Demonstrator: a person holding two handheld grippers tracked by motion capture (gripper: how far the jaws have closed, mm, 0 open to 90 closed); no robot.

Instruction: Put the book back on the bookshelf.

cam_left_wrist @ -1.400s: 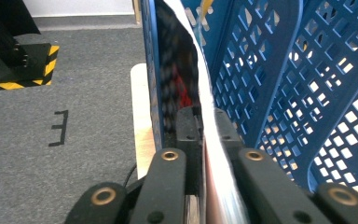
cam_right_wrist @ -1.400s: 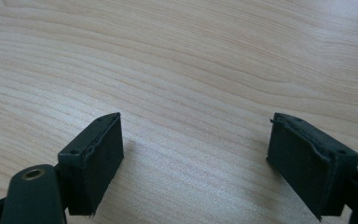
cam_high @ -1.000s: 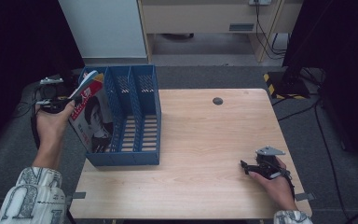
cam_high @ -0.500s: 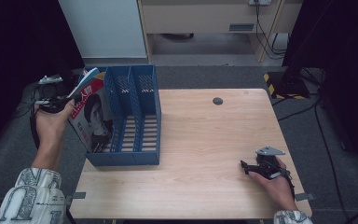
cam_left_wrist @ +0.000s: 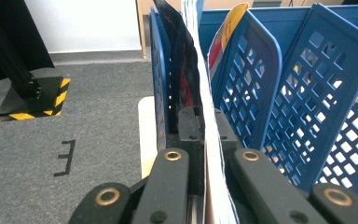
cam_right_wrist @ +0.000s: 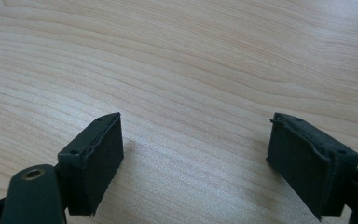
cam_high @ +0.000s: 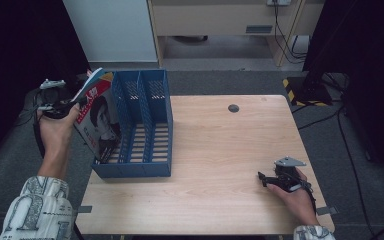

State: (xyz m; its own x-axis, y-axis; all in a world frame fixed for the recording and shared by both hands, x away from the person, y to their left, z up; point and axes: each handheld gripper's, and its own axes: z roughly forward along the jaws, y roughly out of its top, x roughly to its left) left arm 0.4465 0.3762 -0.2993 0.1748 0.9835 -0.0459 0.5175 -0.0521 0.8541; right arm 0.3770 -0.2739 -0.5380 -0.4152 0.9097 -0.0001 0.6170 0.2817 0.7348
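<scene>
Gripping a magazine (cam_high: 96,116) at its top edge, left tongs (cam_high: 66,106) are clenched on it at left of frame; it's tilted, lower end inside the leftmost slot of the blue file rack (cam_high: 147,132) at the desk's (cam_high: 220,150) left edge. Left gripper view: pages (cam_left_wrist: 200,93) pinched between the jaws, rack dividers (cam_left_wrist: 256,84) just beside. Right tongs (cam_high: 269,180) released, jaws wide apart, resting on the desk at lower right.

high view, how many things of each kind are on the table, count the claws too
blue file rack: 1
magazine (in the rack's leftmost slot, clamped by the left claw): 1
claws (left one, and right claw): 2
round dark cap in the tabletop: 1
total: 5
</scene>
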